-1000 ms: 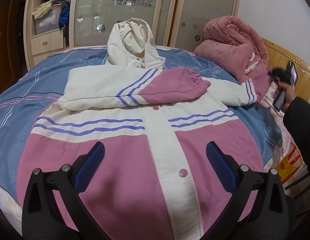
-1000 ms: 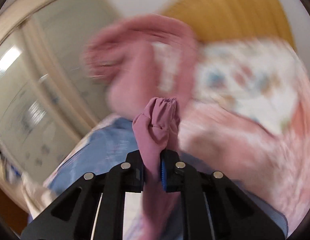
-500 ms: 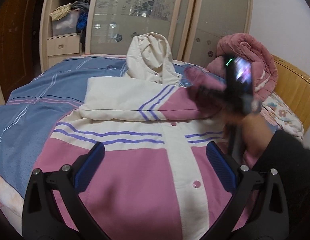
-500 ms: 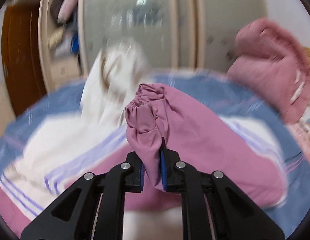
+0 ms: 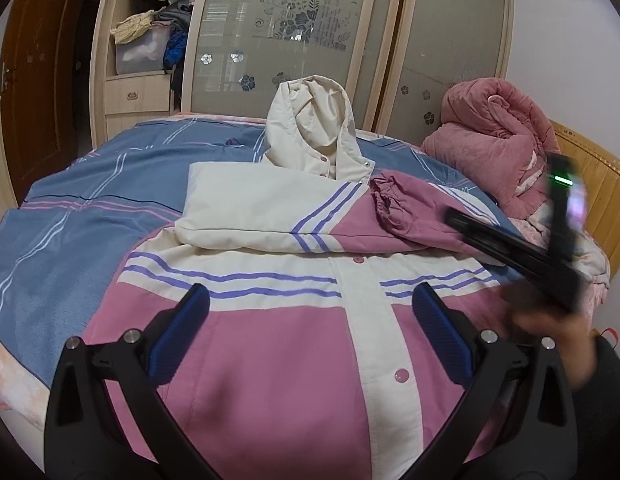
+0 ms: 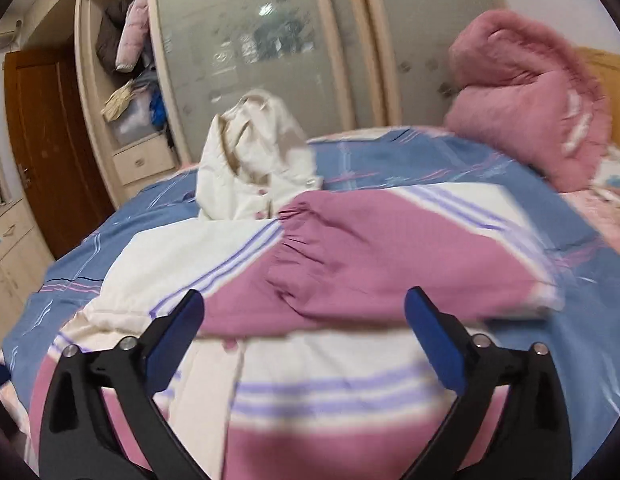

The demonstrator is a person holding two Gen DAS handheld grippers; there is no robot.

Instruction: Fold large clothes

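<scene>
With both sleeves [image 6: 390, 256] laid across the chest of the jacket [image 5: 270, 360] spread on the bed [image 5: 90, 208], the left gripper [image 5: 310, 320] and right gripper [image 6: 306, 324] hung over it, fingers spread and empty, the sleeve step apparently done and the next move likely gripping the hem to fold it toward the hood [image 5: 310, 128].

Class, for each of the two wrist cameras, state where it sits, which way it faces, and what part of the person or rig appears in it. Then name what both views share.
Left wrist: sits on the left gripper, low over the jacket hem, facing the wardrobe; shows its open fingers, plus the right gripper and hand.
Right wrist: sits on the right gripper, over the jacket's chest, facing the same way; shows only its open fingers.
Shared: jacket, hood, folded sleeves, pink quilt, bed.
</scene>
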